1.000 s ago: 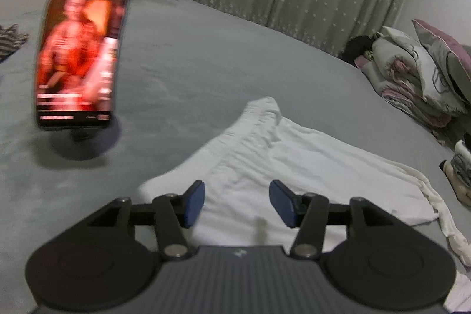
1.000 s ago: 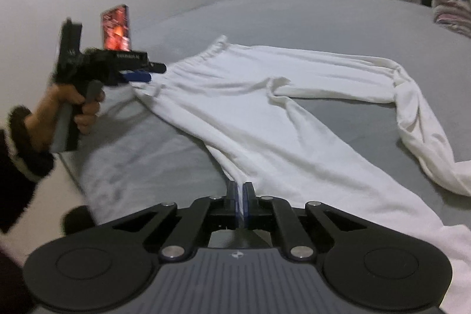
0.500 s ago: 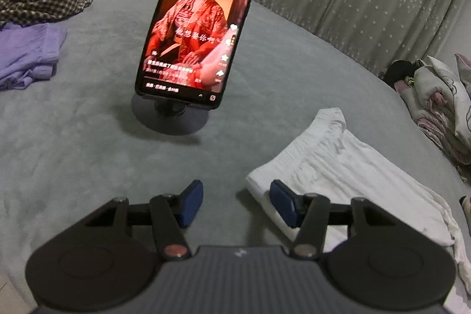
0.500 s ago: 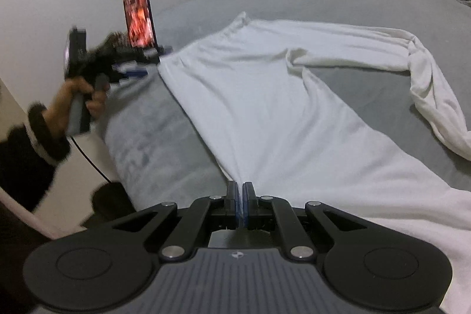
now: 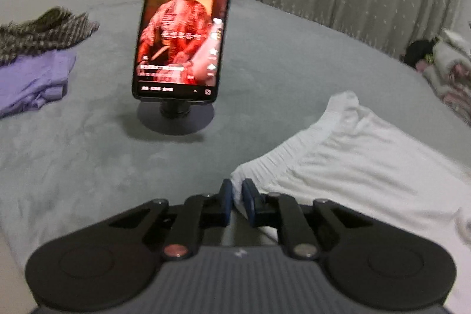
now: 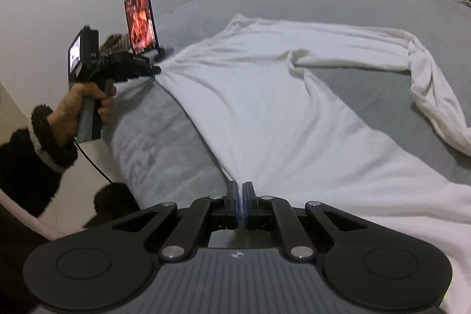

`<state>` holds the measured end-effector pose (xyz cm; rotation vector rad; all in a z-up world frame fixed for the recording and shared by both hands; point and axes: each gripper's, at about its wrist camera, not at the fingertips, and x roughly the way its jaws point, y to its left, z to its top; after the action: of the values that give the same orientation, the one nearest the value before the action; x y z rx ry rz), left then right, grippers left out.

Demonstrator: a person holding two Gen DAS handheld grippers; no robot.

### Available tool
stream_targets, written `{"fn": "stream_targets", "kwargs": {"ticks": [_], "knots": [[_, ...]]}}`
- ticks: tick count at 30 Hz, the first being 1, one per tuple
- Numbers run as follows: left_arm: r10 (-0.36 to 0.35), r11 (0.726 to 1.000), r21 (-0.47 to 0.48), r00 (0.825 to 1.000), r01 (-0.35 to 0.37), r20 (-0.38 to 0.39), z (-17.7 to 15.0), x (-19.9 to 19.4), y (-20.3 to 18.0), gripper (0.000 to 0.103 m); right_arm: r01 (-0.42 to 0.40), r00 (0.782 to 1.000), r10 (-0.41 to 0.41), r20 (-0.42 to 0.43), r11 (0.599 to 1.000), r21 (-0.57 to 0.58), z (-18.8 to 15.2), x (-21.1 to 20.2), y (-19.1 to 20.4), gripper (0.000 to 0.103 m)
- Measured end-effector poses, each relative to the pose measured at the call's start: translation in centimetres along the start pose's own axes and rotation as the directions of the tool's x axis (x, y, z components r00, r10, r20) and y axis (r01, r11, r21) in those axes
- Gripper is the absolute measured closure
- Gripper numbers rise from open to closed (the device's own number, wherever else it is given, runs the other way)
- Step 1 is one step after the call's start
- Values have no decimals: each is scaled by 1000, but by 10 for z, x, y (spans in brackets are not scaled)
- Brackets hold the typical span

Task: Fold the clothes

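Pinching white trousers flat on the bed.
Left tool grips the waistband corner; right tool clamps the near edge.

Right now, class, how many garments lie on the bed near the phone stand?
3: white trousers right of the phone stand, purple garment left, checked garment behind it. More may lie outside view.

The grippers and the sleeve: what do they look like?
Both grippers, left and right, are black, with blue finger pads, round side discs, silver pivot screws and a ribbed grey body. A thin black cable hangs from the left one. The sleeve is fuzzy and black.
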<state>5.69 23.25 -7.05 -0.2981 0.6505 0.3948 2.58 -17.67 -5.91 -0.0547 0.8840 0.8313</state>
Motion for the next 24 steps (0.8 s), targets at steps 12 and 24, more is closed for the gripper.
{"fn": "stream_targets", "kwargs": {"ticks": [12, 24], "knots": [[-33, 999, -14, 999, 32, -23, -11, -25, -4, 52, 17, 999, -19, 40, 999, 43, -19, -6, 3, 83], [-133, 991, -10, 990, 132, -39, -31, -69, -35, 39, 56, 994, -68, 87, 990, 126, -47, -41, -5, 76]]}}
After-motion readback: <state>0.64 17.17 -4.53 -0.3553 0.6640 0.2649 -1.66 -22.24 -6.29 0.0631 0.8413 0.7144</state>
